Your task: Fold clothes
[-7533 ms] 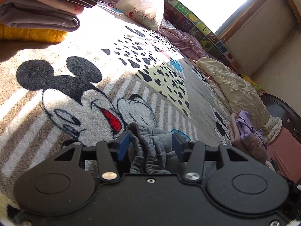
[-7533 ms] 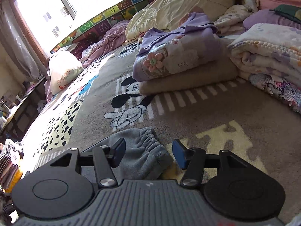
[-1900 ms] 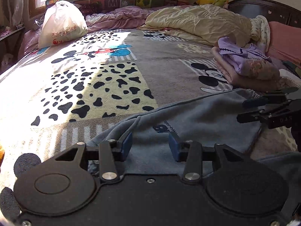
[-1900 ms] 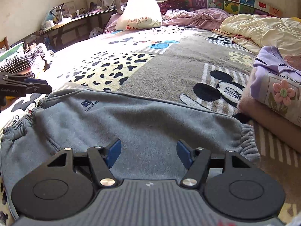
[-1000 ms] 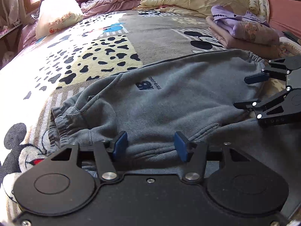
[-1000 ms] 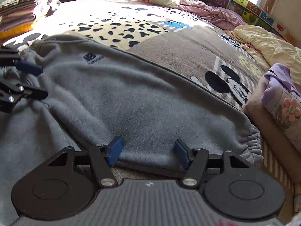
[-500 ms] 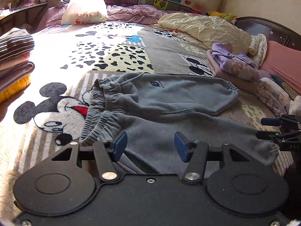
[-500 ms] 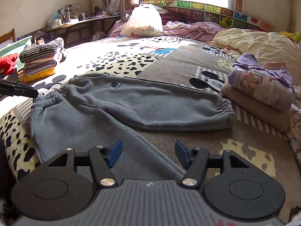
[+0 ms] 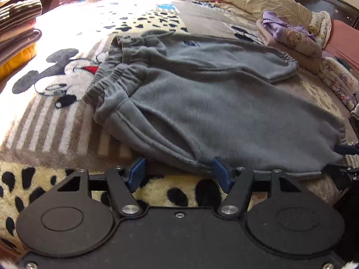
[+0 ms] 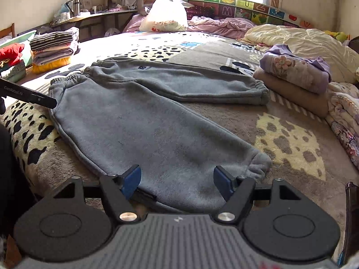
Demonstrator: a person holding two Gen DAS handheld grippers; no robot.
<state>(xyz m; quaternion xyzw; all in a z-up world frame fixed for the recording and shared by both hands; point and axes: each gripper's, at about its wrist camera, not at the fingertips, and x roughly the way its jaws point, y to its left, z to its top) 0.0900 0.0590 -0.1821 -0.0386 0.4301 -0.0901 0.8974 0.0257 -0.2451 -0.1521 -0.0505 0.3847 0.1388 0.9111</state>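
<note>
Grey sweatpants (image 9: 213, 103) lie spread flat on the cartoon-mouse blanket (image 9: 51, 121), waistband to the left and the two legs splayed apart. My left gripper (image 9: 179, 174) hovers low at the near edge of the near leg by the hip. Its jaws are opening, and the seam edge reaches just inside the right pad without being pinched. My right gripper (image 10: 177, 181) stands over the cuff end of the sweatpants' (image 10: 145, 130) near leg. Its jaws are also opening; cloth lies between the blue pads, but they do not press on it.
A stack of folded clothes (image 10: 53, 47) sits at the far left of the bed. Folded purple and tan garments (image 10: 296, 71) lie at the right beside a cream quilt (image 10: 303, 40). A white bag (image 10: 166, 18) rests under the window. Patterned bedding (image 10: 343, 116) lines the right edge.
Both grippers have drawn back from over the pants to the near leg's front edge and come lower. Each pair of jaws stands wider than half a second ago.
</note>
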